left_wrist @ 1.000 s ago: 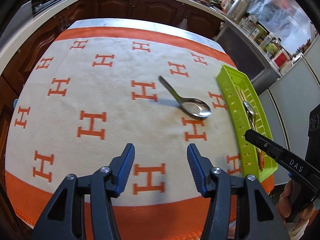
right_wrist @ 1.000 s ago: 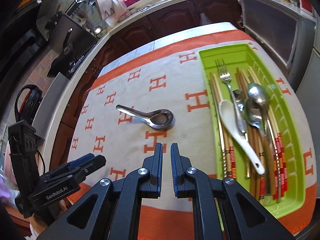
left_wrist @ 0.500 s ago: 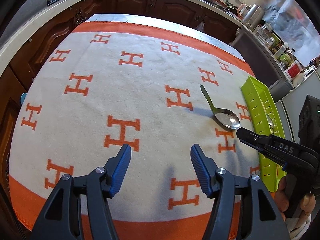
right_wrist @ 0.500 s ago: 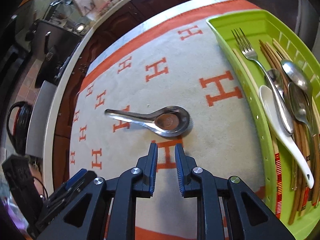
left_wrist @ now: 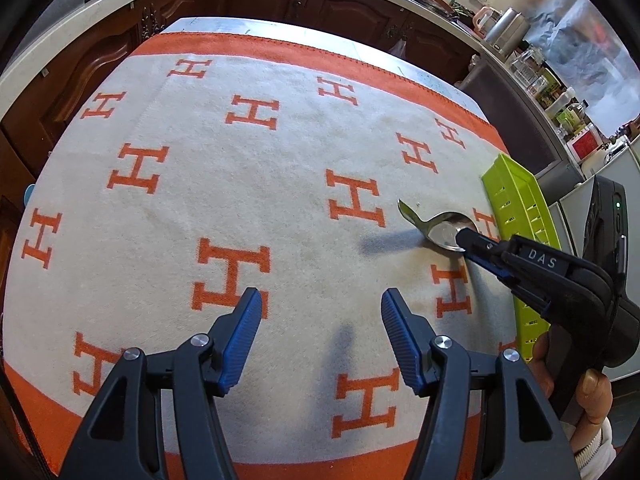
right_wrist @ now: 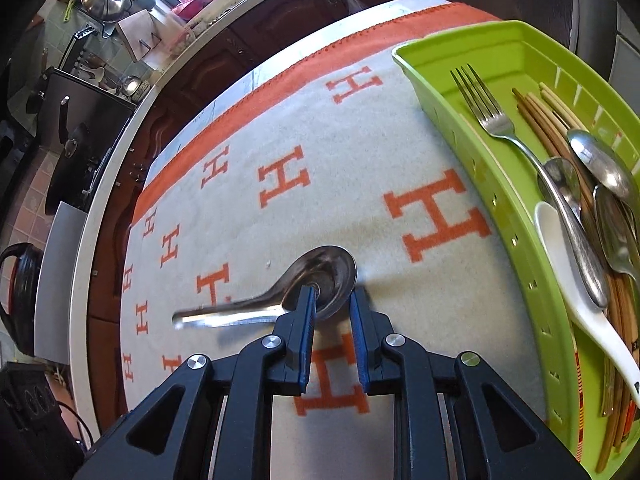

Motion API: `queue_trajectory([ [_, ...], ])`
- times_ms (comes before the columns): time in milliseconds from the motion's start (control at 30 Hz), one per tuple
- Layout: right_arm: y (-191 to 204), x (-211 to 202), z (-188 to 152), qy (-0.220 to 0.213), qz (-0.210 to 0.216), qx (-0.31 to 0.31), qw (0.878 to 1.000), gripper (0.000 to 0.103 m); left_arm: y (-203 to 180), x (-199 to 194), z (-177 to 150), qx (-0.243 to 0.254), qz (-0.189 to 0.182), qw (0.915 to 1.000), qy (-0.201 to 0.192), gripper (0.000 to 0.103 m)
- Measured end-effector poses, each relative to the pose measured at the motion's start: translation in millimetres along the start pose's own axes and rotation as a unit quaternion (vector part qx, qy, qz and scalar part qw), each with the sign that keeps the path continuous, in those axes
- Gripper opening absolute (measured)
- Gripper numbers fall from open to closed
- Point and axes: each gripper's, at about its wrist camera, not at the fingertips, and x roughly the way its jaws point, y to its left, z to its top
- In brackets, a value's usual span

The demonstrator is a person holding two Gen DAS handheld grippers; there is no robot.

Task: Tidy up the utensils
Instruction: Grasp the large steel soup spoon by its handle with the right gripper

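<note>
- left gripper [left_wrist: 322, 332]: fingers stand well apart with nothing between them. it hangs over bare cloth [left_wrist: 240, 200], and the spoon lies well off toward 2 o'clock from it in the left wrist view.
- spoon [right_wrist: 280, 296]: the one utensil not yet in the tray. it lies flat on the cloth, bowl facing up. in the right wrist view its long axis runs roughly from 9 o'clock (handle end) to 3 o'clock (bowl end), with the bowl pointing toward the tray.
- right gripper [right_wrist: 333, 294]: by far the nearer tool. its fingers are slightly apart and straddle the near rim of the spoon bowl, one finger over the inside of the bowl, the other just outside its rim at 3 o'clock. whether the pads already touch metal cannot be told; no firm clamp shows.
- key relation: the gap between the fingers lies across the bowl rim, not across the handle. judgement: closing here would pinch the thin bowl wall, a small and slippery hold that may tip the handle down.
- tray [right_wrist: 480, 160]: green, at 3 o'clock from the spoon, near but apart. it already holds a fork [right_wrist: 496, 120], chopsticks [right_wrist: 536, 112], metal spoons and a white spoon [right_wrist: 580, 300], all lying lengthwise.
- judgement: the spoon will need turning to match that lengthwise lay.
</note>
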Motion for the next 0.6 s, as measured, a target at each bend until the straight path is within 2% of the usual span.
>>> queue_trajectory([
  [133, 7, 5, 6, -0.017, -0.008, -0.008, 1.0, 0.017, 0, 3, 0, -0.003, 0.0, 1.0, 0.004, 0.06],
  [233, 8, 8, 9, -0.027, -0.019, -0.018, 0.999, 0.007, 0, 5, 0, -0.002, 0.001, 1.0, 0.005, 0.06],
  [433, 4, 8, 14, -0.032, 0.02, -0.009, 0.999, 0.002, 0, 2, -1, -0.002, 0.007, 1.0, 0.002, 0.06],
  [600, 1, -21, 11, -0.055, 0.034, -0.02, 0.998, 0.002, -5, -4, -1, 0.005, 0.011, 0.9999, -0.005, 0.06],
])
